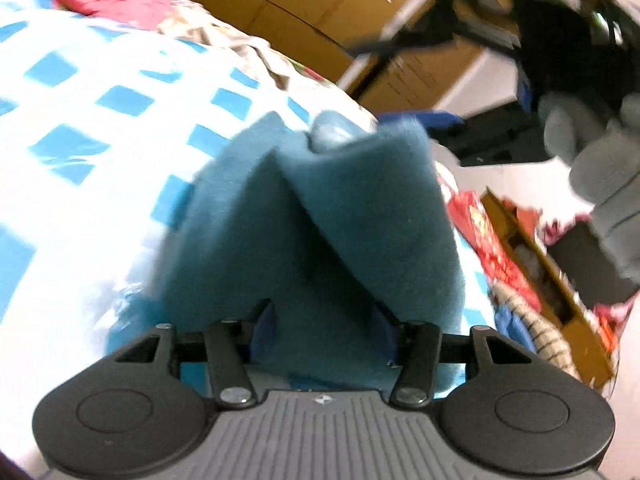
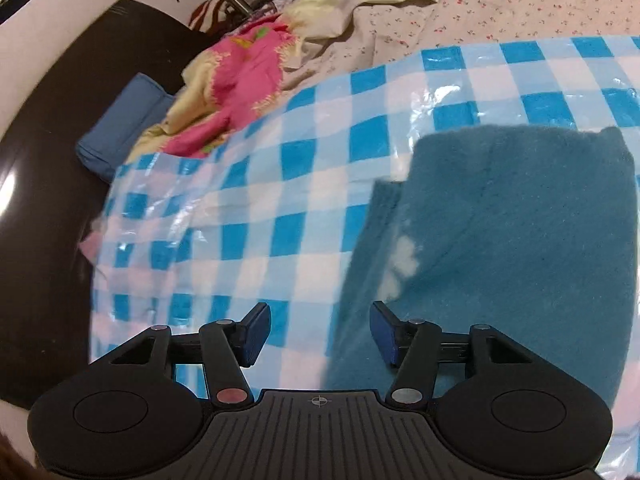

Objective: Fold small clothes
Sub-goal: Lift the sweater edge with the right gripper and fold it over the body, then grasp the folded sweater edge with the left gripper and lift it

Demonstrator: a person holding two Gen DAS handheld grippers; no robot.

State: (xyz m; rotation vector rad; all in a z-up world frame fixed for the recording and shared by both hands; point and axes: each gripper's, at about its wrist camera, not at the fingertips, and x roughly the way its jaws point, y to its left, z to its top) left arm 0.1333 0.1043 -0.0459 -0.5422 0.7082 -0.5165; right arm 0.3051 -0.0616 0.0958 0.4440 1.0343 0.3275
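Observation:
A teal fleece garment [image 1: 320, 216] is bunched up into a folded ridge on the blue-and-white checked plastic sheet [image 1: 100, 128]. My left gripper [image 1: 324, 326] is shut on the garment's near end; the fleece fills the gap and hides most of both blue pads. In the right wrist view the same garment [image 2: 520, 232] lies flat at the right of the checked sheet [image 2: 280, 200]. My right gripper [image 2: 320, 332] stands open just above the garment's left edge, and neither pad presses on the cloth. A grey-gloved hand [image 1: 600, 184] shows, blurred, at the right of the left wrist view.
A pink and cream heap of clothes [image 2: 240, 80] lies beyond the checked sheet, next to a blue cushion [image 2: 120, 136] on a dark surface [image 2: 40, 200]. A floral sheet [image 2: 520, 4] covers the far side. Cardboard boxes [image 1: 280, 12] and an open box of red items [image 1: 520, 248] stand beside the bed.

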